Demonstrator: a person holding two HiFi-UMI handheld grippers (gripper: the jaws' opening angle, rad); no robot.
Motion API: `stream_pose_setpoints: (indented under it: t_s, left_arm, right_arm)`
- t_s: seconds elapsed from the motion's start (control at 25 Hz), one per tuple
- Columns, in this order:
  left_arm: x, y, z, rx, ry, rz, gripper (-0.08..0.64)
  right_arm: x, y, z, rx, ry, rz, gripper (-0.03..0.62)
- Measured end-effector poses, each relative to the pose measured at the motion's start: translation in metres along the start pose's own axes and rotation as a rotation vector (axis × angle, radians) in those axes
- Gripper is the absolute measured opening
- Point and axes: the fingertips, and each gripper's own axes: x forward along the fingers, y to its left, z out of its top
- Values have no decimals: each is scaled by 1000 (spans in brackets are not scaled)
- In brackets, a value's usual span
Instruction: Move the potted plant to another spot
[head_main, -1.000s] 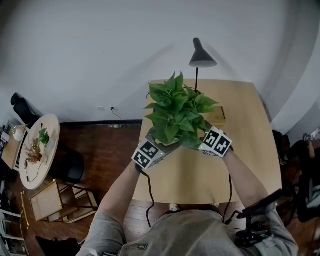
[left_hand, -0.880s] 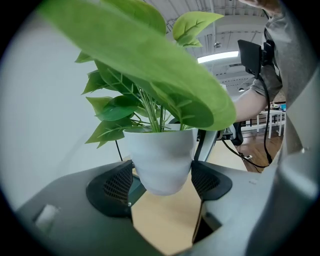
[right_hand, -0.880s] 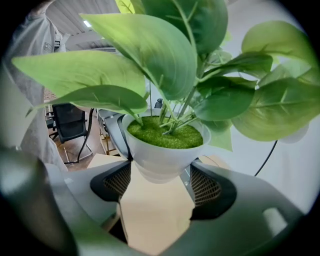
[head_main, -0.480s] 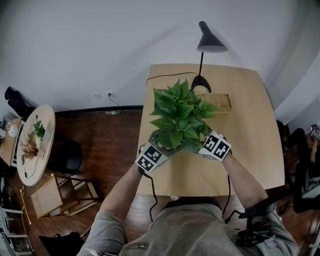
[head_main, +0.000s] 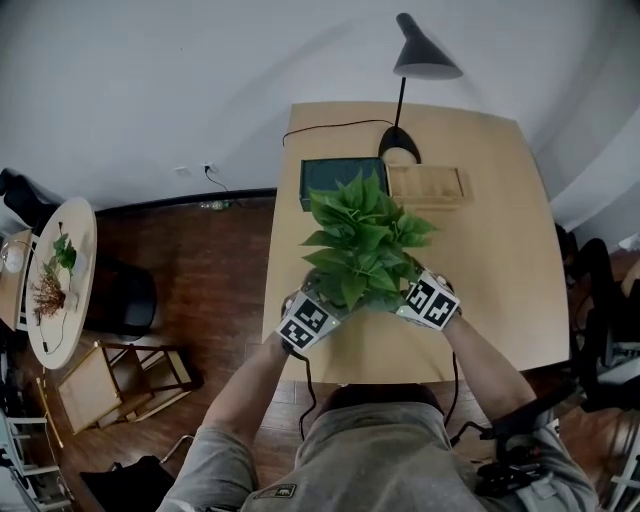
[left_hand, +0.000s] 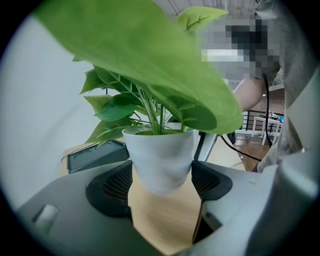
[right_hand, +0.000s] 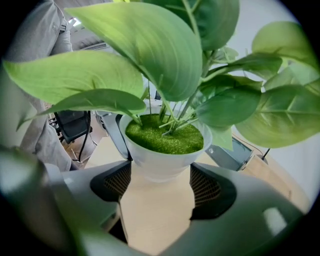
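The potted plant (head_main: 365, 240), a bushy head of broad green leaves in a smooth white round pot, is gripped from both sides over the near middle of the light wooden table (head_main: 500, 260). By the left gripper (left_hand: 162, 186) the white pot (left_hand: 160, 157) is pinched low on its body, one black ribbed pad pressed against each side and the soft wall slightly dented between them. The right gripper (right_hand: 157, 189) has its jaws spread wide around the same pot, with both pads lying against the tapering wall just below the rim, and the green moss-like filling inside the pot is looked down upon from there. Whether the base is touching the wood cannot be told; blurred tabletop is seen beneath it. From the head view, both marker cubes are seen tucked under the foliage, one at each side, with the person's forearms stretched towards them. Just behind the leaves a dark green rectangular tray (head_main: 335, 178) is lying flat, and beside it a shallow wooden compartment box (head_main: 428, 186). Further back a black desk lamp (head_main: 425, 60) is standing, with a thin black cable (head_main: 330, 127) trailed across the far edge.
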Motion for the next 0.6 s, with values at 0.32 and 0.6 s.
stream_pose_setpoints:
  t_s: [0.32,0.6]
  left_arm:
    - [12,-10,-34,-26,38,-17,367]
    - [11,-12,-59,-27,78,-14,368]
  right_arm:
    - [21,11,-30,10,48,-3,374]
    - [37,21,-45,14,85,-8,374]
